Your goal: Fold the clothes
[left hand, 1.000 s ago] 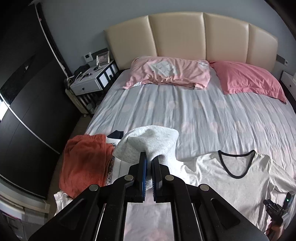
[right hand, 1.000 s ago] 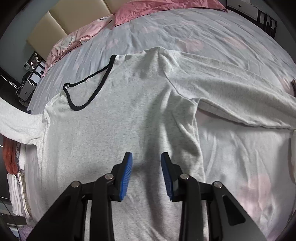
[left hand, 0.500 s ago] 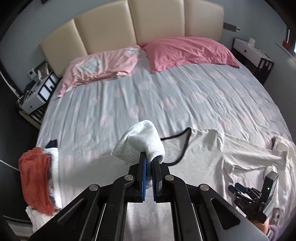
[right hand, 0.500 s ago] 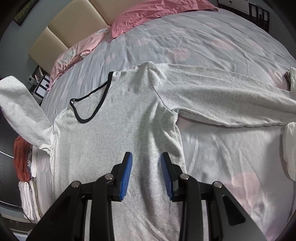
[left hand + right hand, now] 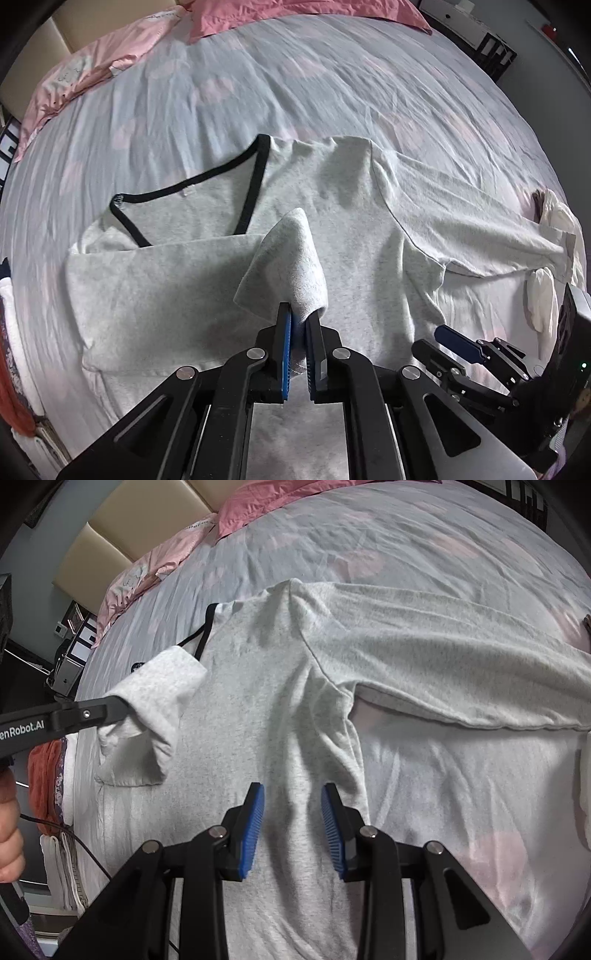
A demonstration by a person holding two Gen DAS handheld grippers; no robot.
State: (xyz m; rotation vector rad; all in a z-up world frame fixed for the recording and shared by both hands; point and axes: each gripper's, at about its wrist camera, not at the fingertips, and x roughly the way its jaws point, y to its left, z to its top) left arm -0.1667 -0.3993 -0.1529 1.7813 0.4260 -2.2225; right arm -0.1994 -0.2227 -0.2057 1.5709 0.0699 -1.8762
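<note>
Across the grey sweater's chest on the bed, my left gripper clamps the sleeve cuff, sleeve folded inward; right gripper, jaws apart, hovers over the torso.

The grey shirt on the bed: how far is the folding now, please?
Early stage. Done: the grey shirt lies spread flat on the bed. In hand: the left gripper is shut on the left sleeve, carrying it across the chest. Left: the right sleeve lies stretched out unfolded, and the right gripper hovers open above the body, holding nothing.
</note>
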